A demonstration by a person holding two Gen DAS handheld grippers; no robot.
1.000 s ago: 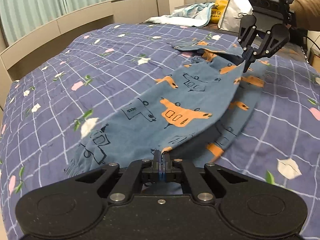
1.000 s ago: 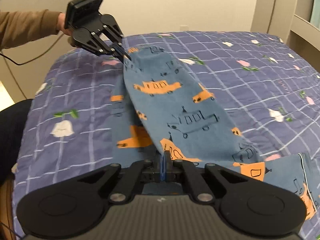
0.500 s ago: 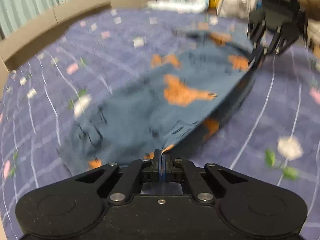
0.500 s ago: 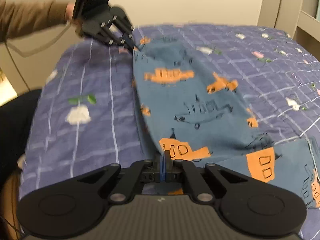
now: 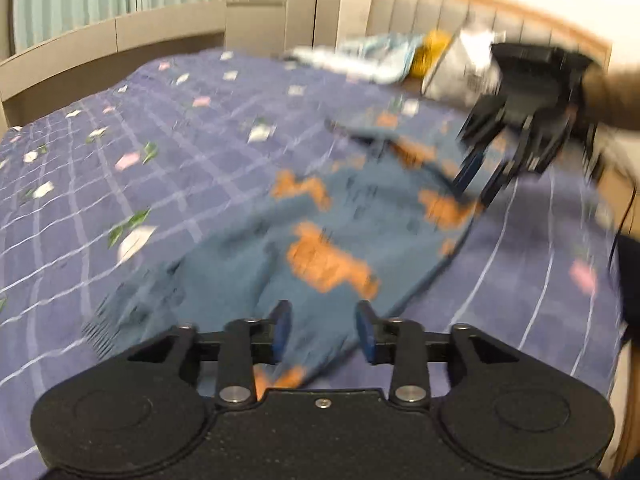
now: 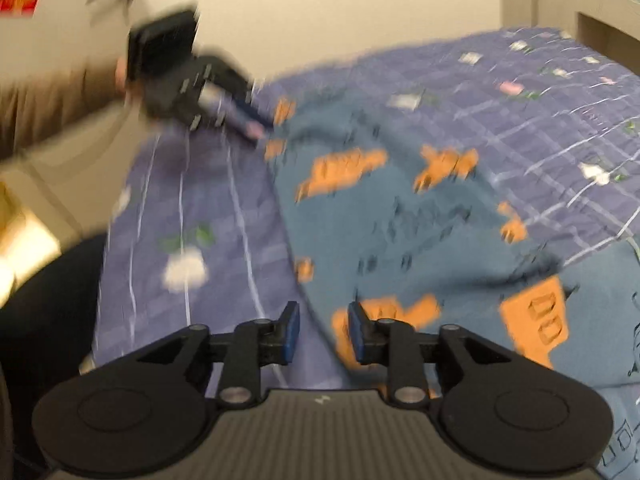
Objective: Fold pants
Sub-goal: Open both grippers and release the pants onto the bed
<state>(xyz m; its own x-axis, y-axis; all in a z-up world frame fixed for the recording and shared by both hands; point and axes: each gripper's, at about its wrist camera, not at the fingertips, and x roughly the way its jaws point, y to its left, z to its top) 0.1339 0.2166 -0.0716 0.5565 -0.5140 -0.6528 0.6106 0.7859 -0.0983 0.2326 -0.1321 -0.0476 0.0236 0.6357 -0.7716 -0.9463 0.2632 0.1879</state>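
I have both grippers spread wide, left gripper (image 5: 323,330) and right gripper (image 6: 323,330), gripping nothing. The pants (image 5: 320,240) lie on the bed (image 5: 160,140), one leg apparently laid over the other; crosswise folds remain.

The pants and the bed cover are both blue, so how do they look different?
The pants are a dull teal blue with big orange vehicle pictures; the bed cover is purple-blue with white grid lines and small flowers. The pants lie rumpled on top; the bed cover lies spread out underneath. Both are soft cloth. The left gripper and right gripper are both open.
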